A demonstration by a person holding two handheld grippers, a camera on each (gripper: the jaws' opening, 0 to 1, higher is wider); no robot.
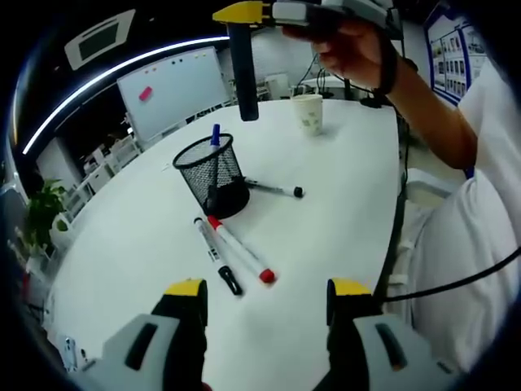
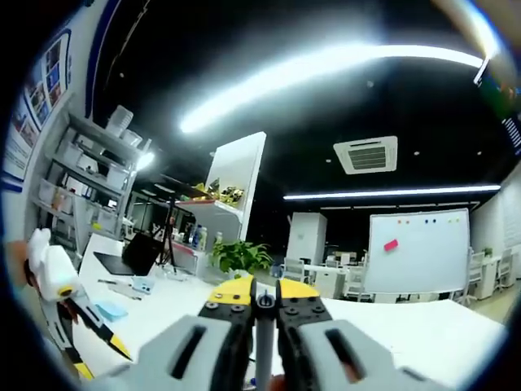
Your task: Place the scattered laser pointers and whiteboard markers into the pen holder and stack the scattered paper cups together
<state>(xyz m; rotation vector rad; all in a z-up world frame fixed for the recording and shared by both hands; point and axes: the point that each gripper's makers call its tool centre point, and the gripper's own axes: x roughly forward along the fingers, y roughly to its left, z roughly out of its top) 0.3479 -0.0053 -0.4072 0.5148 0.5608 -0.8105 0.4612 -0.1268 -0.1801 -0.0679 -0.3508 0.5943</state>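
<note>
Fingers of the right gripper (image 2: 264,303) pinch a dark pen (image 1: 243,73) above the mesh holder (image 1: 213,173), which has one blue marker; the left gripper (image 1: 267,297) gapes. Three markers and the cup (image 1: 308,113) remain on the worktop (image 1: 342,212).

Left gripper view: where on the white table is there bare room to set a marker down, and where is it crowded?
Bare table lies left of the mesh pen holder, and again between the holder and the paper cup. It is crowded just before the holder: a red-capped marker, a black-capped marker and a dark pen lie there.
</note>
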